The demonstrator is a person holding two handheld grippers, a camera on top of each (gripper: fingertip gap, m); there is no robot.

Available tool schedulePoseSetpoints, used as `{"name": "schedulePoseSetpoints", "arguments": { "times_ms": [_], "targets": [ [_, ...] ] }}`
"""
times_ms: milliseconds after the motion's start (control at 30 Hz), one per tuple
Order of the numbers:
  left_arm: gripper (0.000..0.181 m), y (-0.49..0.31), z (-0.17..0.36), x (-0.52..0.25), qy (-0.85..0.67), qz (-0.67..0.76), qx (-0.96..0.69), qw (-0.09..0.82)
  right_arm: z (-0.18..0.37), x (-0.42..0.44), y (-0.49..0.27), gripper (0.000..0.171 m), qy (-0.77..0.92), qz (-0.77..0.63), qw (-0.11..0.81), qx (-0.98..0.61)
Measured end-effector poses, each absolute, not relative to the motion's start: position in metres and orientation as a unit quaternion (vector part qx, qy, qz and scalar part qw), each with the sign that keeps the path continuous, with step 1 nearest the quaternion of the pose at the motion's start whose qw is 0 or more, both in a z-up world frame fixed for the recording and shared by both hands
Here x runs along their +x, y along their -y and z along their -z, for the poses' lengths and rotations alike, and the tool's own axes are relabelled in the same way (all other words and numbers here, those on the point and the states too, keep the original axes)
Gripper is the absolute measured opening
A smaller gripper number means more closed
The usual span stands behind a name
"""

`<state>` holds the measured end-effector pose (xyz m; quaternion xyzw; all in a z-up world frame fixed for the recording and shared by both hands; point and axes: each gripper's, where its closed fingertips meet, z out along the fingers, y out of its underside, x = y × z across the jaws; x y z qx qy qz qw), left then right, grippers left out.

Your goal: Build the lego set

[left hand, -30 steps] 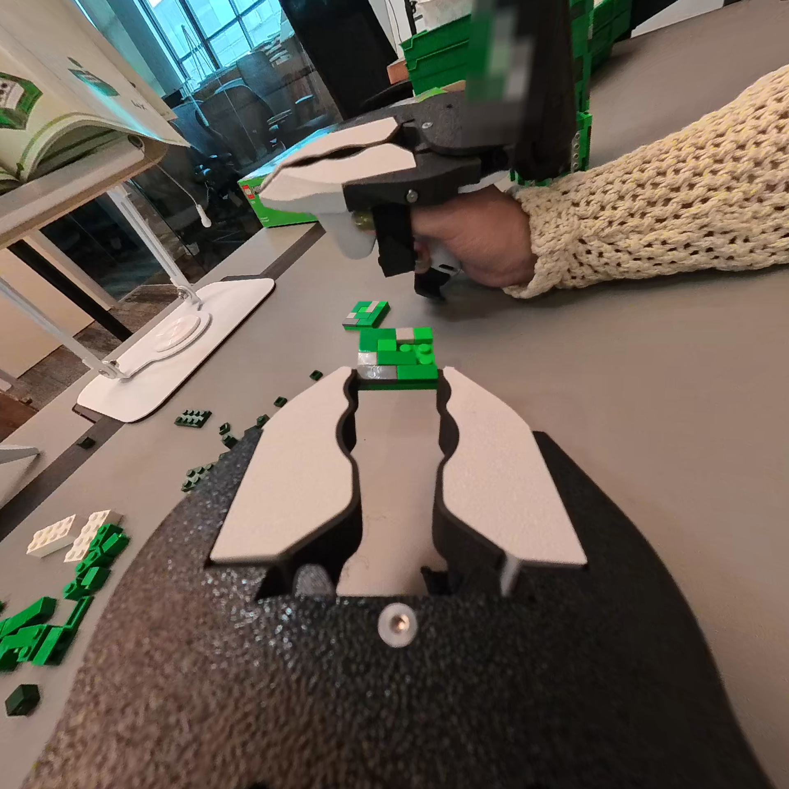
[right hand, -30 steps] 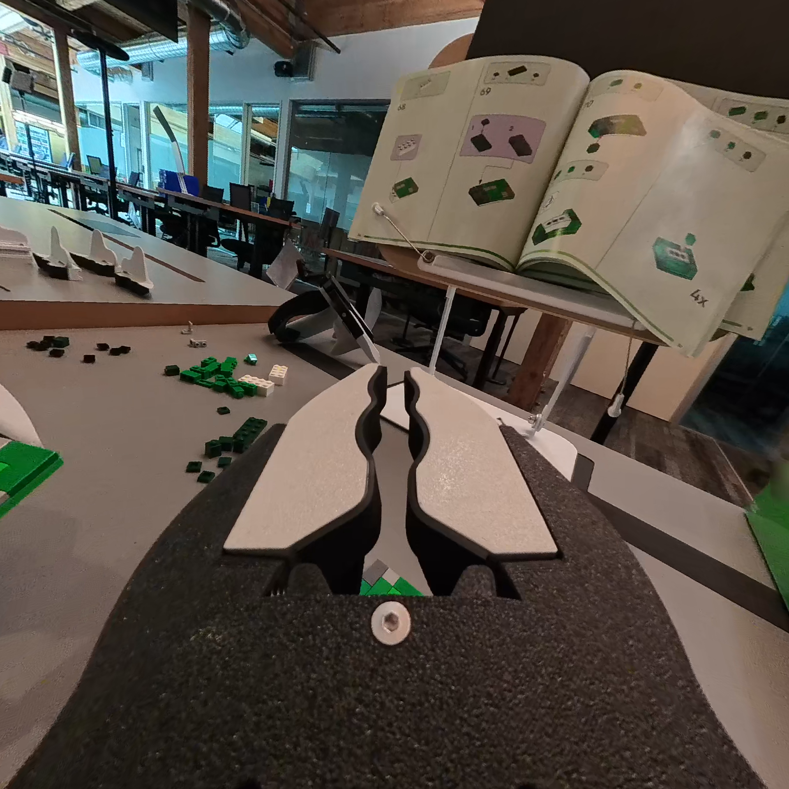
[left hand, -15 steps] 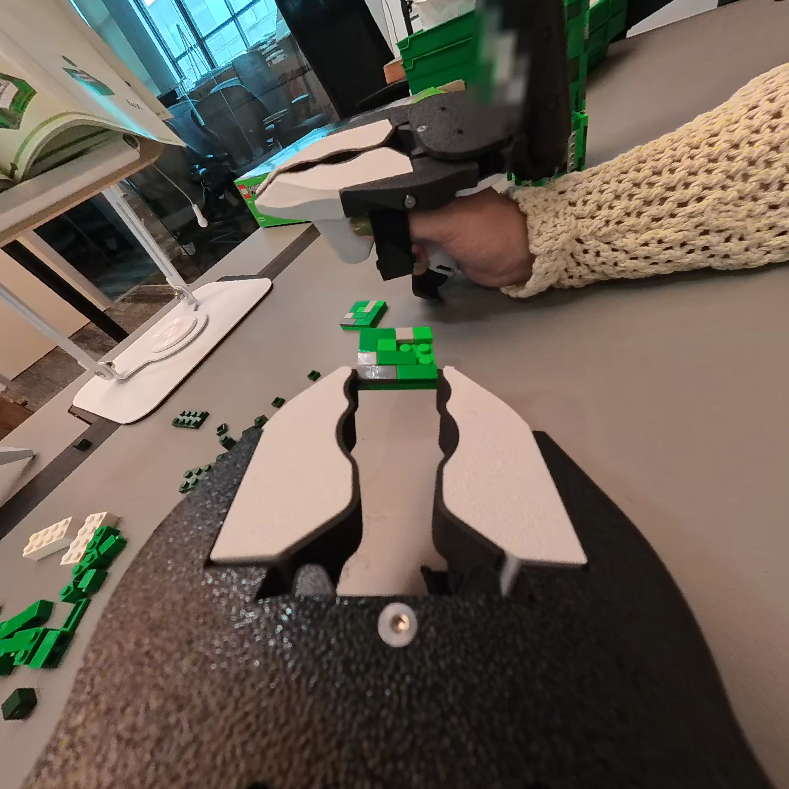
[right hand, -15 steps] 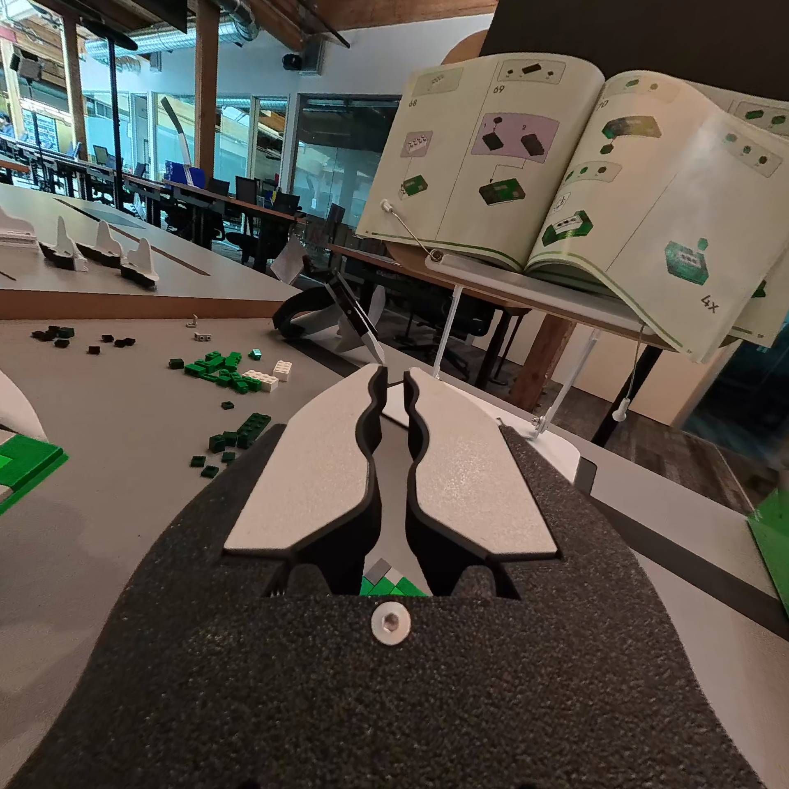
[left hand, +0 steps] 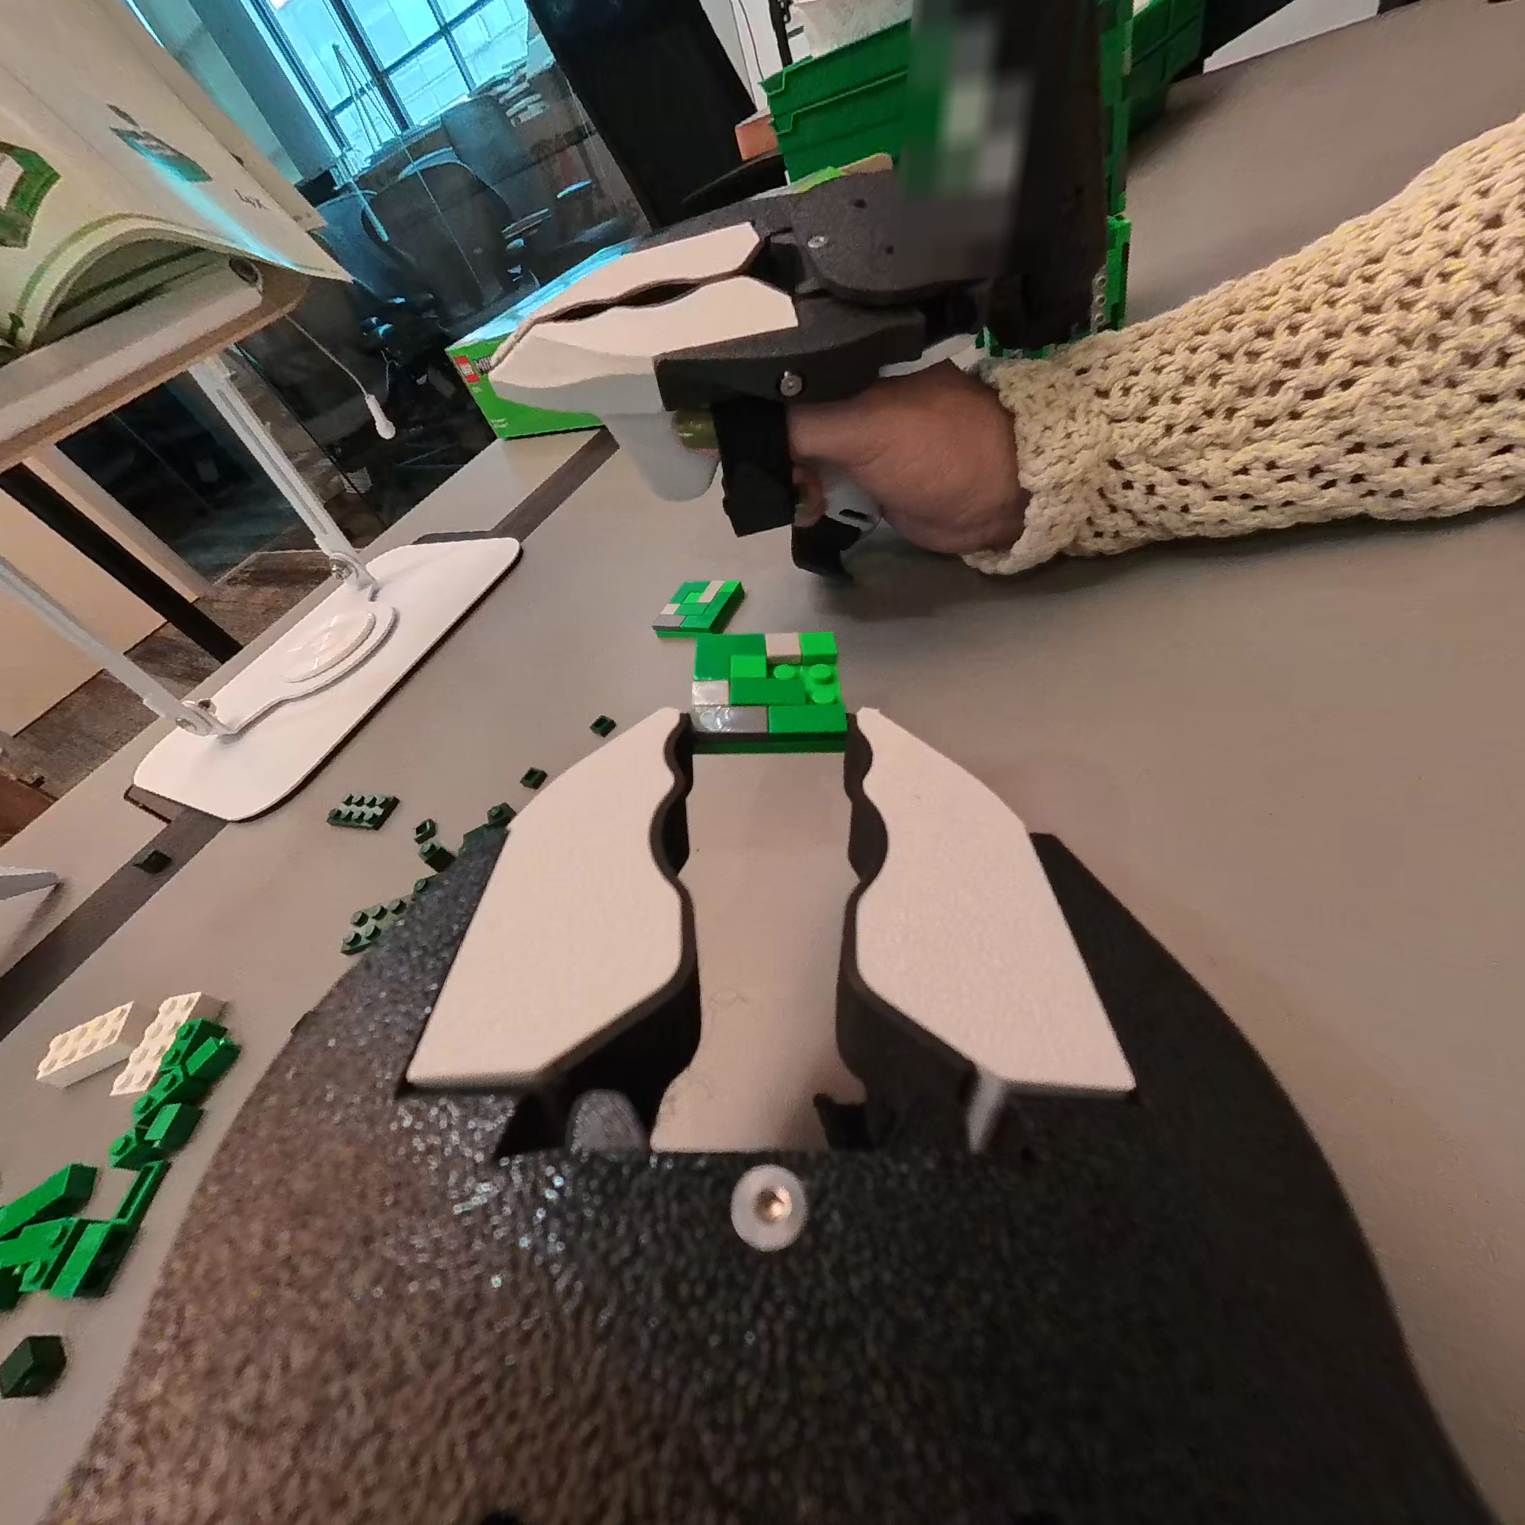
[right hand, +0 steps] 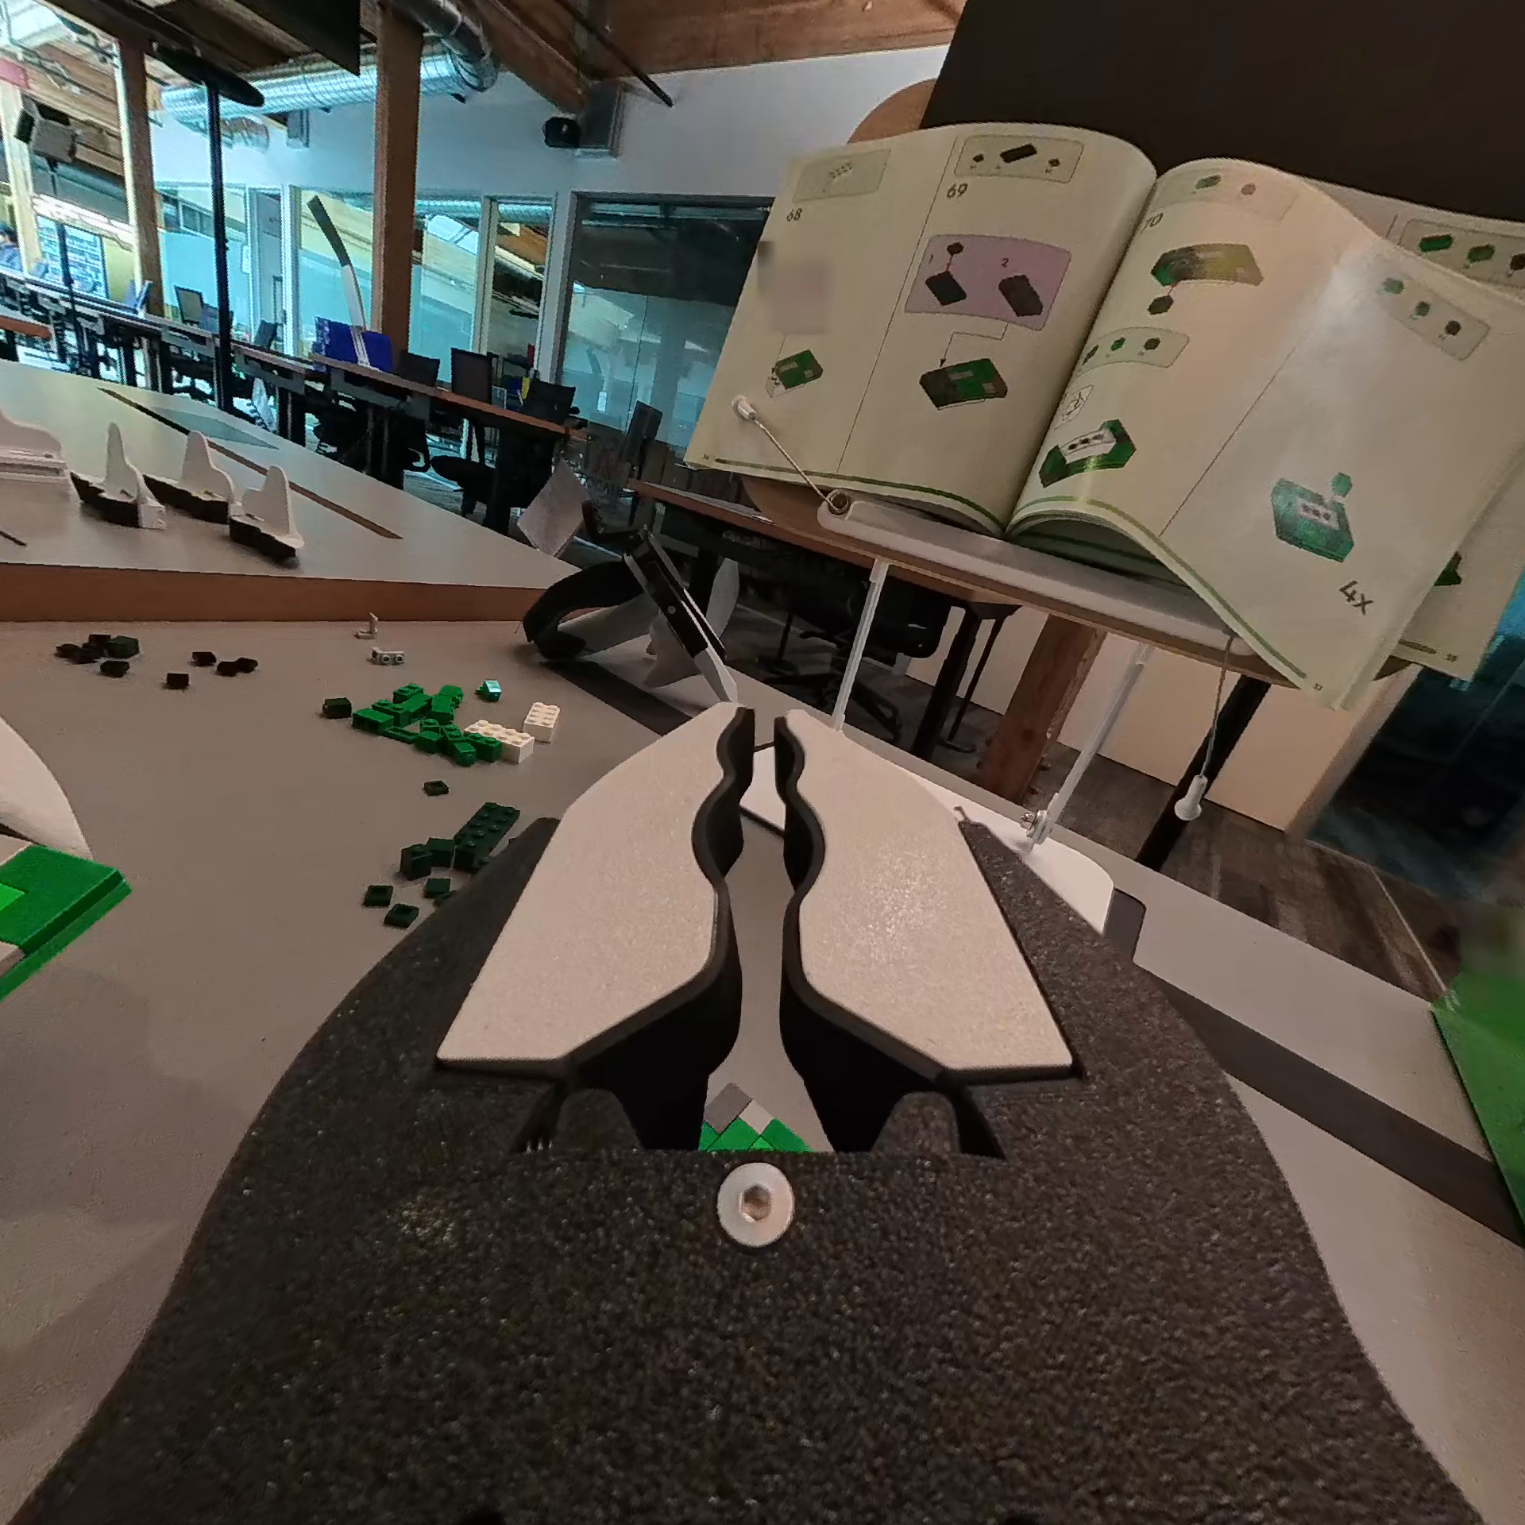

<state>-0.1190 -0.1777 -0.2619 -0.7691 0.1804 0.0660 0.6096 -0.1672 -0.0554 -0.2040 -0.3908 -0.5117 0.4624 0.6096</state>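
The green lego plate assembly [left hand: 771, 691] lies flat on the grey table [left hand: 1155, 784], a square-ish slab topped with tiles in light green, darker green and grey, with a few bare studs near its far right corner. Its near edge is darker green and sits between the tips of the left gripper [left hand: 769, 730], whose white fingers [left hand: 594, 899] stand moderately apart, each tip touching or just beside a near corner of the slab. The slab's near edge runs straight across the gripper's line; whether it has a longer axis cannot be told from this angle.

Just beyond it, towards the far edge of the table, lies a smaller tiled plate [left hand: 700, 608], green and grey, turned at a slant to the larger one.

The right gripper [right hand: 763, 726] is held above the table, pointing at the open instruction booklet [right hand: 1073, 347] on its white stand [left hand: 330, 652] at the table's far edge. Its fingers [right hand: 611, 899] are nearly together, a narrow slit between the tips, with nothing in them. A hand [left hand: 916, 462] in a cream knitted sleeve [left hand: 1271, 371] grips its handle.

Loose bricks [right hand: 437, 722], green, dark green and white, lie scattered towards the table's left side.
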Motion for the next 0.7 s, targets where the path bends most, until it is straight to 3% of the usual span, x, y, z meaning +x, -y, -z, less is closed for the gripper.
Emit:
{"name": "schedulePoseSetpoints", "arguments": {
  "times_ms": [167,400,700],
  "targets": [
    [0.035,0.177,0.262,-0.119,-0.182,-0.067,-0.769,0.609,0.209,-0.171,0.066,0.004,0.540,-0.455,0.600,-0.375],
    [0.035,0.177,0.263,-0.118,-0.184,-0.068,-0.770,0.607,0.223,-0.172,0.103,0.000,0.614,-0.496,0.520,-0.325],
    [0.035,0.177,0.263,-0.118,-0.185,-0.069,-0.770,0.607,0.240,-0.169,0.138,0.000,0.690,-0.461,0.503,-0.242]
  ]
}}
